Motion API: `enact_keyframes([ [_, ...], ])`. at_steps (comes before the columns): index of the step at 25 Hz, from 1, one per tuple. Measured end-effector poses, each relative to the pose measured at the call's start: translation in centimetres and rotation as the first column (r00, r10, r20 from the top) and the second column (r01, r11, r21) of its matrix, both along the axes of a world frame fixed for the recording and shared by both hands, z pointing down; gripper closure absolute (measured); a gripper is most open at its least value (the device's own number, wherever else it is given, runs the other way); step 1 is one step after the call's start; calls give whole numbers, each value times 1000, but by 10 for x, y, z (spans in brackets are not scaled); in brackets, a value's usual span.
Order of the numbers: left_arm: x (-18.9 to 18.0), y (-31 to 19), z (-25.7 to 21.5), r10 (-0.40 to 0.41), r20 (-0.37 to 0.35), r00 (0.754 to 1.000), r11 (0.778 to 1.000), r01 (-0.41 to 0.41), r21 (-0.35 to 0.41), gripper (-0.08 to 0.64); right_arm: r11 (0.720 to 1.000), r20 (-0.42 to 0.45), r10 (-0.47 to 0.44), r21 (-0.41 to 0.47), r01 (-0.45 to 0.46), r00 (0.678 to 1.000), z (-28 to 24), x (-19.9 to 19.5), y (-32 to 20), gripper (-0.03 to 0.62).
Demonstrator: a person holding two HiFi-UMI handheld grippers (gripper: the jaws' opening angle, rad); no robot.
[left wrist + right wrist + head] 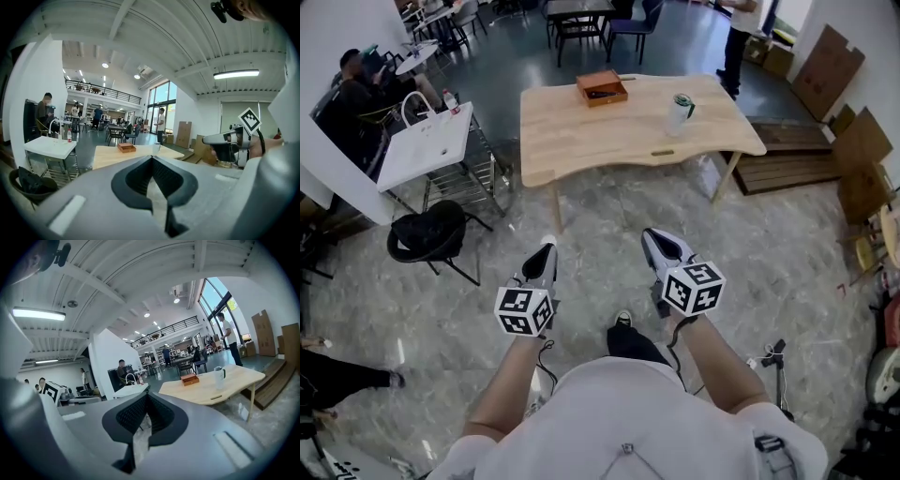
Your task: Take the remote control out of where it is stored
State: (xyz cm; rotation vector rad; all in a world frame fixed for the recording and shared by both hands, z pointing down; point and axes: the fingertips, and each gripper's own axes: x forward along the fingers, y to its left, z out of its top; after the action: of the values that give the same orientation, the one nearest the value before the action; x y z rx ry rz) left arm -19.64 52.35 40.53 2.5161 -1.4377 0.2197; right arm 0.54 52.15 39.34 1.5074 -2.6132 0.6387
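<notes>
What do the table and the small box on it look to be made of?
Table: probably pale wood with a matte finish. Faint lines like plank seams run along its top, and there is no glare. Box: it also looks like wood, stained reddish brown, a shallow open tray with raised walls. It could be leather-clad instead; it is too small to tell.

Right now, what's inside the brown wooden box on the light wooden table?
One dark, elongated object lies in the brown wooden box. It is too small to identify, and the box's near wall hides part of the floor.
</notes>
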Motion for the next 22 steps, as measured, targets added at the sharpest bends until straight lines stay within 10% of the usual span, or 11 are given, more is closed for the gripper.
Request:
enact_keyframes([
  [22,36,-244,7,-76,18,997,997,76,-17,560,995,-6,-87,-46,87,996,21,30,-256,565],
])
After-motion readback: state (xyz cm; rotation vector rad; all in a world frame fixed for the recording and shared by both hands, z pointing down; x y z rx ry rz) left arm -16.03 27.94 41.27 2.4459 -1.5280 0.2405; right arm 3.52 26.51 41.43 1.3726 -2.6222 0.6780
